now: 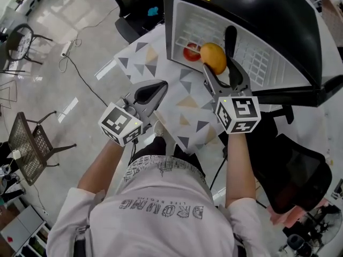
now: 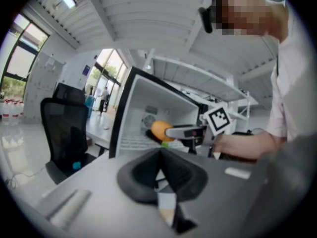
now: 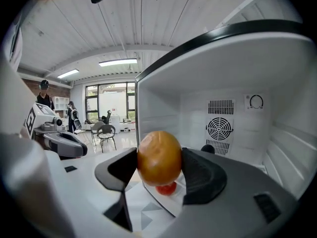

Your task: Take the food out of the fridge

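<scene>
Right gripper (image 3: 158, 168) jaws clamp an orange fruit (image 3: 158, 155) at the fridge (image 3: 233, 78) mouth; left gripper (image 2: 161, 168) jaws pressed together.

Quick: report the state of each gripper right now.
Left gripper: shut, nothing between its jaws.
Right gripper: shut on the orange fruit, at the open fridge.

The triangle-patterned table (image 1: 188, 105) bears the fridge (image 1: 278, 25) at one o'clock; its wire shelf (image 1: 257, 58) holds a red food (image 1: 190, 53), perhaps a tomato.
</scene>
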Available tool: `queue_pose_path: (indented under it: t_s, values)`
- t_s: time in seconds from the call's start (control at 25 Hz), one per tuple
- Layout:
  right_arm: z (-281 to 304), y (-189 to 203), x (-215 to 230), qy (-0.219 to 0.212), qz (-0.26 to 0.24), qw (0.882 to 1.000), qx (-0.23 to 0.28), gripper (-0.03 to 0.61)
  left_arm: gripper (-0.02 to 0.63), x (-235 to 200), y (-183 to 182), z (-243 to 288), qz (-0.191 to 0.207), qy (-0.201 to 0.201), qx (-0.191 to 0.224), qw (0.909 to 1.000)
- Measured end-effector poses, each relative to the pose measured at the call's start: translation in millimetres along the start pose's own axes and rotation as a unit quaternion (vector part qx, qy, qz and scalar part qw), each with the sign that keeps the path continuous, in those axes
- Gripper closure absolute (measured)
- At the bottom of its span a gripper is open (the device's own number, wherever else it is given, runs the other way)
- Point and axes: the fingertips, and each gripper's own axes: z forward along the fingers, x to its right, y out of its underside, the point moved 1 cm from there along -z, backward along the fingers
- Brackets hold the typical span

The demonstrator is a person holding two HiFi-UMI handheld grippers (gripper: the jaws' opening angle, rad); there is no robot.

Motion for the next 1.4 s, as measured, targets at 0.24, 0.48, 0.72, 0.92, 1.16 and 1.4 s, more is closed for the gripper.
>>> queue_pose_path:
  t_s: [0.24,0.48,0.72,0.92,1.16,1.4]
  values:
    - [-28.8,1.2,0.3,-0.002,0.008,1.0,0.011,0.314,0.607,17.6,-3.9,5.8,0.012,0.01,0.0,0.9999]
    - [-55.6,3.8,4.2,0.002,0.014,1.0,0.016,0.314,0.607,31.6,-9.9,11.5,0.023,0.018,-0.002,0.9996]
    - [-77.9,10.0,11.9,0.009,0.028,0.999,0.02,0.314,0.607,42.1,-12.0,19.1,0.03,0.028,-0.005,0.9991]
    - [-92.5,18.3,17.0,0.016,0.035,0.999,0.017,0.314,0.607,49.5,-13.4,25.3,0.039,0.037,-0.009,0.9985]
    - [-108.1,26.9,24.2,0.024,0.049,0.998,0.015,0.314,0.607,55.8,-15.5,31.1,0.049,0.043,-0.014,0.9978]
    - [-119.4,32.3,29.7,0.029,0.062,0.998,0.016,0.314,0.607,59.6,-13.3,37.0,0.055,0.046,-0.021,0.9972]
